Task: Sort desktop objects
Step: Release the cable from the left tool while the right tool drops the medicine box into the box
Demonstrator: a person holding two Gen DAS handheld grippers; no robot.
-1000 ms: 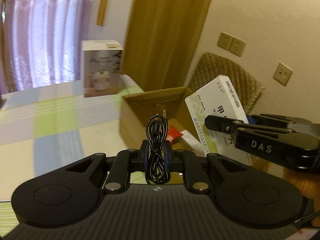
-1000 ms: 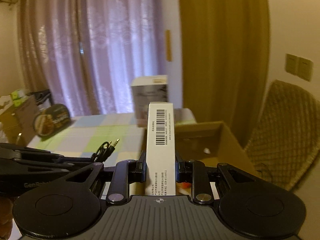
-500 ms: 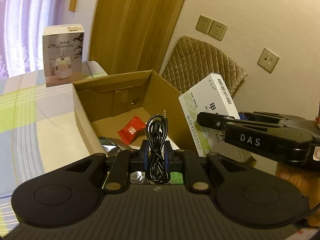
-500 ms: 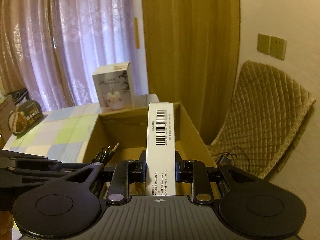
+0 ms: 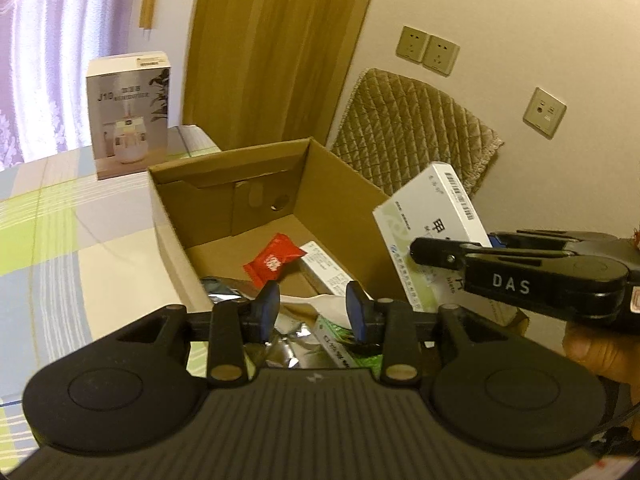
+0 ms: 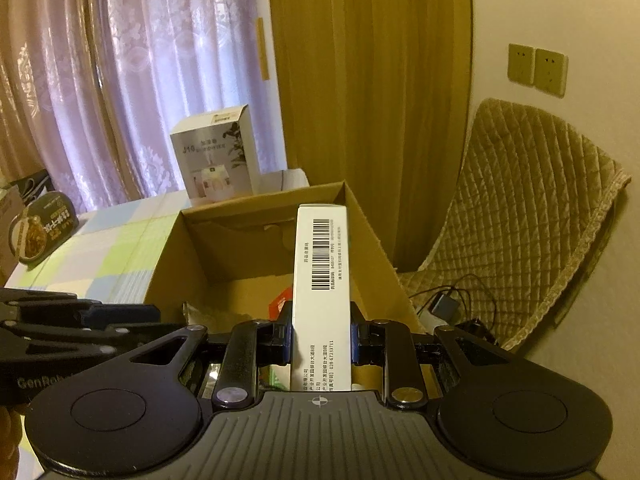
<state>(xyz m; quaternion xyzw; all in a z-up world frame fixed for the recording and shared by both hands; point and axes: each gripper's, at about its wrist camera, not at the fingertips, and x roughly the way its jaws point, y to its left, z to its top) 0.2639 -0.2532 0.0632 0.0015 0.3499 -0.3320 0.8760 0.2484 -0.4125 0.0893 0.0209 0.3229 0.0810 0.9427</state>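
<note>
The open brown corrugated cardboard box sat on the checked table. The right gripper had its fingers clamped on a white, barcoded medicine carton above the box. At six o'clock, the left gripper had its fingers spread and empty over a red crinkled sachet.

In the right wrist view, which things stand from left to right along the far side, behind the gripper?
Round food tin → humidifier box → cardboard box → held white carton → quilted chair.
</note>
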